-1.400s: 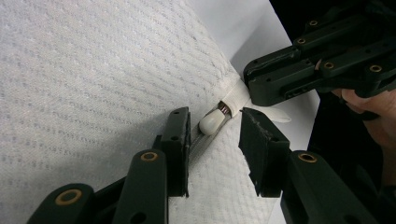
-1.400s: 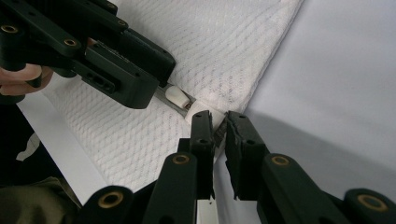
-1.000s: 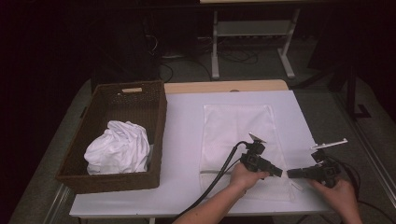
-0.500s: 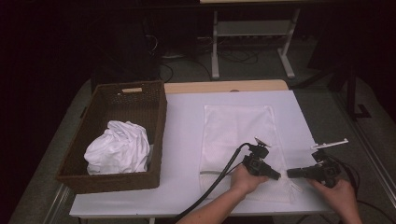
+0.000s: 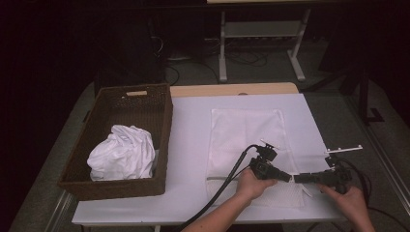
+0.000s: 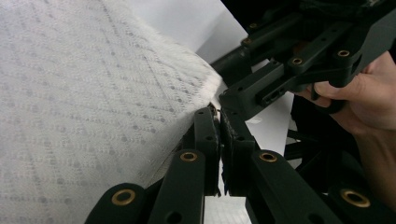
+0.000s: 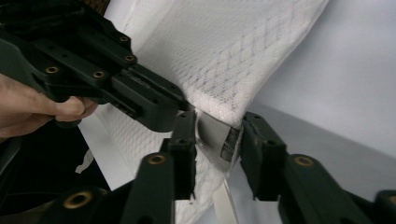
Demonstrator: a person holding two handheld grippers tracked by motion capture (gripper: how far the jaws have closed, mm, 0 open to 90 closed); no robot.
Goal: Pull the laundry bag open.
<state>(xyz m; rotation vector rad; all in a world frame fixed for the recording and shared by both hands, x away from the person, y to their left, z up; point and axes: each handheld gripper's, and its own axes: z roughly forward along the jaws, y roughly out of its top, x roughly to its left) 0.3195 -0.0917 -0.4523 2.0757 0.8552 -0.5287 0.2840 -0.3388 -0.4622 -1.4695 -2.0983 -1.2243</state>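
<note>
the white mesh bag [image 5: 251,145] lies flat on the table [image 5: 193,125], thin, limp and light, so it is best gripped at its hemmed near edge, where the left gripper [image 6: 218,122] is pinched on the fabric and the right gripper [image 7: 218,135] stands narrowly parted around the corner.

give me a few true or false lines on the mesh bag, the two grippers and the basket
1. The left gripper has its jaws closed on the edge of the white mesh bag. True.
2. The right gripper has its jaws pressed fully together. False: a gap stands between them, with the bag's corner in it.
3. The wicker basket holds a crumpled white cloth. True.
4. The mesh bag lies inside the basket. False: it lies flat on the white table, to the right of the basket.
5. The two grippers are at opposite ends of the table. False: they meet at the bag's near right corner.
</note>
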